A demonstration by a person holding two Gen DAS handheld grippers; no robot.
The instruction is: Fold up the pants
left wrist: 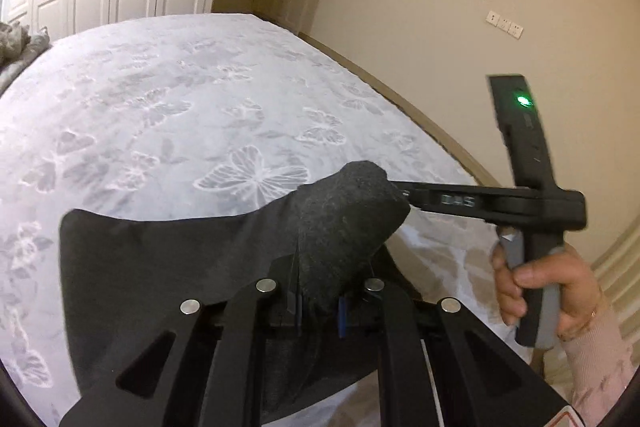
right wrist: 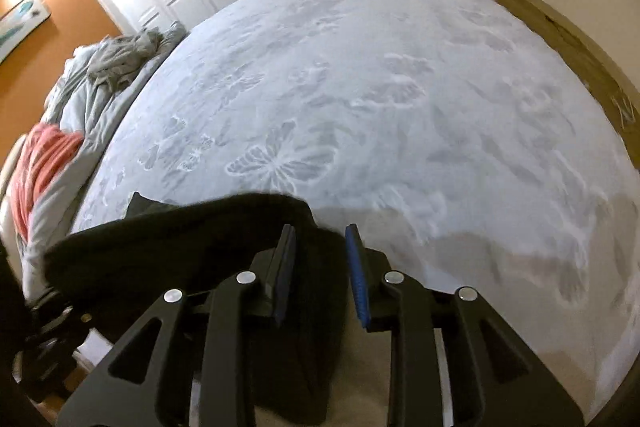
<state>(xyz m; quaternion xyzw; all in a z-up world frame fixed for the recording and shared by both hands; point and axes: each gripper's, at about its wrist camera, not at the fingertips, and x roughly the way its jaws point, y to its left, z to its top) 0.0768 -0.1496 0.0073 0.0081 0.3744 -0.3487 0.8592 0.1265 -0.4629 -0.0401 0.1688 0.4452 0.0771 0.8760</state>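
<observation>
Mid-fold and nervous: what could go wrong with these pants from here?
The pants are bunched in the left gripper, so creases may get folded in. The right gripper shows its jaws apart around the cloth; that corner might slip out onto the bed.

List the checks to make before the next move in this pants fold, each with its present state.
1. Left gripper clamps the pants: ok.
2. Right gripper closed on fabric: cannot tell; fabric sits between its jaws.
3. Pants lying flat: not ok, bunched between the grippers.
4. Bedspread ahead free for laying down: ok.
5. Grey clothes pile apart from the pants: ok.
</observation>
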